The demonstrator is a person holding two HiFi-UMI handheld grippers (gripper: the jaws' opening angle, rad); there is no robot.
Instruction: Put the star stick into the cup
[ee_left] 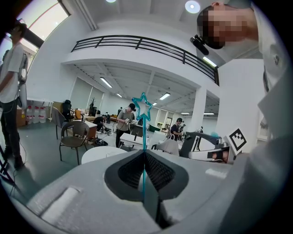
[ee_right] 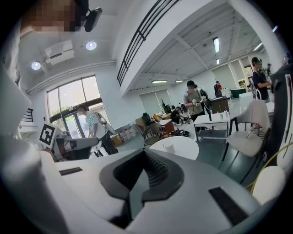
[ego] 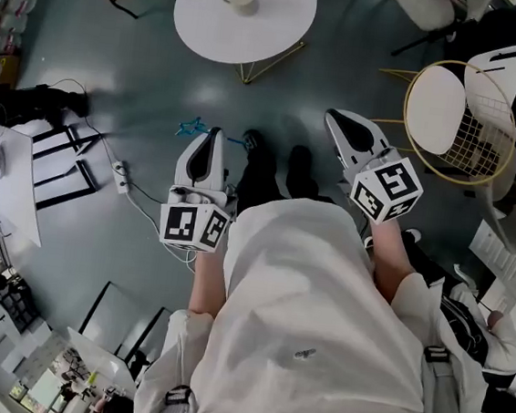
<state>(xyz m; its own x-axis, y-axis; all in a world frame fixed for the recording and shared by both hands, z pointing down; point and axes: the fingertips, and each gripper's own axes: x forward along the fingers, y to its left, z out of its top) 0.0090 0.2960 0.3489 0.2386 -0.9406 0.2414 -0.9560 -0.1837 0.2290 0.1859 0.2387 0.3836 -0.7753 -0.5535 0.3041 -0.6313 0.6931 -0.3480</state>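
Left tool (ee_left: 144, 157) tight on star stick (ee_left: 144, 132); cup (ee_right: 168, 147) beyond right tool (ee_right: 144, 154)

You hold both grippers out ahead of your torso, elbows bent and forearms reaching forward. Your left gripper (ego: 214, 137) points straight ahead, its jaws pressed together on the star stick (ee_left: 143, 119). Your right gripper (ego: 338, 120) angles slightly toward the left one, its jaws closed against each other.
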